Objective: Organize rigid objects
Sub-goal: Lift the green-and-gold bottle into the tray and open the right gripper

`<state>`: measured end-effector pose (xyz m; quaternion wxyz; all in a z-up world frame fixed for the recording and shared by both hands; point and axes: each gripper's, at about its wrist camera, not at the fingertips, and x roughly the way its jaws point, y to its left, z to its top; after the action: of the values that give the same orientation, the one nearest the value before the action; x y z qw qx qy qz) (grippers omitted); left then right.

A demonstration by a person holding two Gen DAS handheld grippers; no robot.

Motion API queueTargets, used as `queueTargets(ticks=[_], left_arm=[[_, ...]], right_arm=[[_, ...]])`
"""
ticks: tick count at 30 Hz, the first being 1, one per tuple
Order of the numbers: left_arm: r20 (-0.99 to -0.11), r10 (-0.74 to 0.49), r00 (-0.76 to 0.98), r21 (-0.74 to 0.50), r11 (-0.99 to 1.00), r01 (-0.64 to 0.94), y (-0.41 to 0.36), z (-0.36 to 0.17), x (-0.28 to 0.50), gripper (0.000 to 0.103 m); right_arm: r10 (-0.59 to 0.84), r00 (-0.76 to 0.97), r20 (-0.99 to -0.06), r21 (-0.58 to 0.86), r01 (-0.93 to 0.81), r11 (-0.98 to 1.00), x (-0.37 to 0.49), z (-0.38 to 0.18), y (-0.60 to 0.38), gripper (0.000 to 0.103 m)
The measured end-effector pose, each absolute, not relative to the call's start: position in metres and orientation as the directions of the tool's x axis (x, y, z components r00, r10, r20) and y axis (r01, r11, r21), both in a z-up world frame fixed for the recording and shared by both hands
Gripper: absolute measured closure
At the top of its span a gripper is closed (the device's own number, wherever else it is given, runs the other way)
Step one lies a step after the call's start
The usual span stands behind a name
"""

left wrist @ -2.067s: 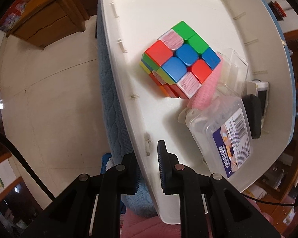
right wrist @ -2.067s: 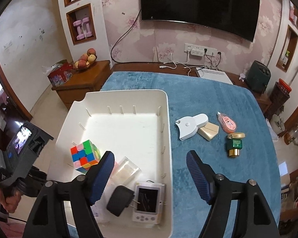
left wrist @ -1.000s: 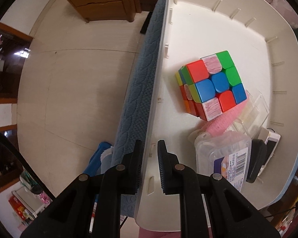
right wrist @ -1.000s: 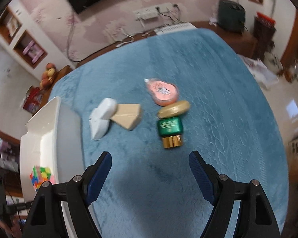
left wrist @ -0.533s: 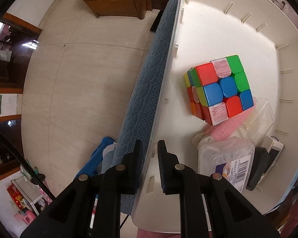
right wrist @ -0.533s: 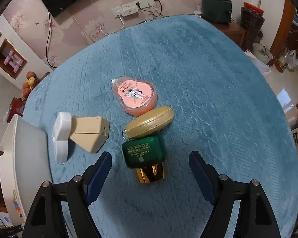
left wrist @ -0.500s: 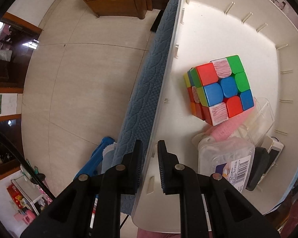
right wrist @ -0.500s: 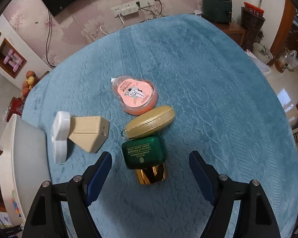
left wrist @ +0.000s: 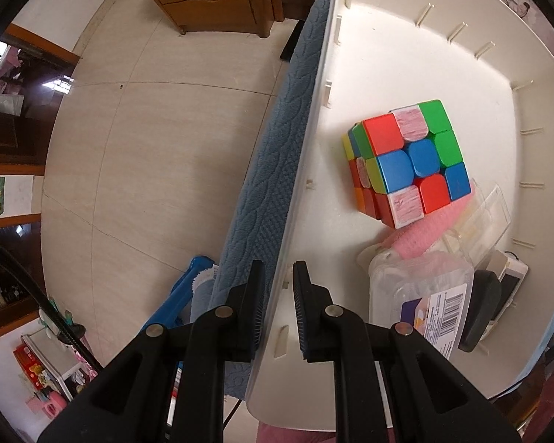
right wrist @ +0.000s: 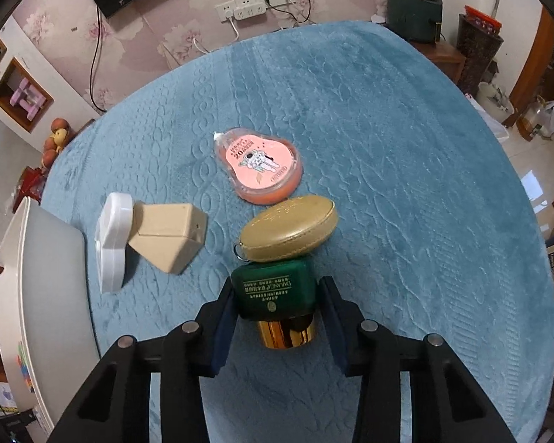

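A: The room is a living room with pink flowered wallpaper, and a blue quilted cloth [right wrist: 387, 118] covers the table. What is nearest in the right wrist view?

B: At the bottom centre, the right gripper [right wrist: 277, 295]. Its jaws are closing, and the green bottle [right wrist: 273, 291] with the gold cap lies between them. The pads look to be touching its sides, or very near; I cannot tell how firm the grip is.

A: And beyond it?

B: Just above, touching the bottle, is a gold oval pouch [right wrist: 290, 230]. To the left of centre lie a beige block [right wrist: 170, 236] and a white tape holder [right wrist: 110, 240], touching each other. Further up is a pink correction tape [right wrist: 260, 164].

A: Where is the bin?

B: The white bin [right wrist: 40, 277] is at the left edge of that view. In the left wrist view, the left gripper [left wrist: 277, 295] at the bottom centre is almost shut on the bin's rim, one finger outside and one inside.

A: What is already inside?

B: Near the lower right, a clear box with a barcode label [left wrist: 424, 295], a black item and a small white device. Above these, a pink thing, a clear case, and the colour cube [left wrist: 406, 166].

A: So how far along?

B: I judge a little past half. Several things are in the bin, and five are left on the cloth, the bottle first.
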<state>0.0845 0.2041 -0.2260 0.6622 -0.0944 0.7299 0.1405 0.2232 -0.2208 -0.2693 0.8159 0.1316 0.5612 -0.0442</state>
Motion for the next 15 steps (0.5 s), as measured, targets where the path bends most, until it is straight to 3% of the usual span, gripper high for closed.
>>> queueTargets(ticks=[15], left_arm=[[-0.994,0.046,-0.095,0.071,0.96,-0.271,0.194,-0.221,0.087,0.087]], right_arm=[[0.084,0.181,-0.98,0.138,0.314,0.939,0.187,-0.267,-0.225,0.06]])
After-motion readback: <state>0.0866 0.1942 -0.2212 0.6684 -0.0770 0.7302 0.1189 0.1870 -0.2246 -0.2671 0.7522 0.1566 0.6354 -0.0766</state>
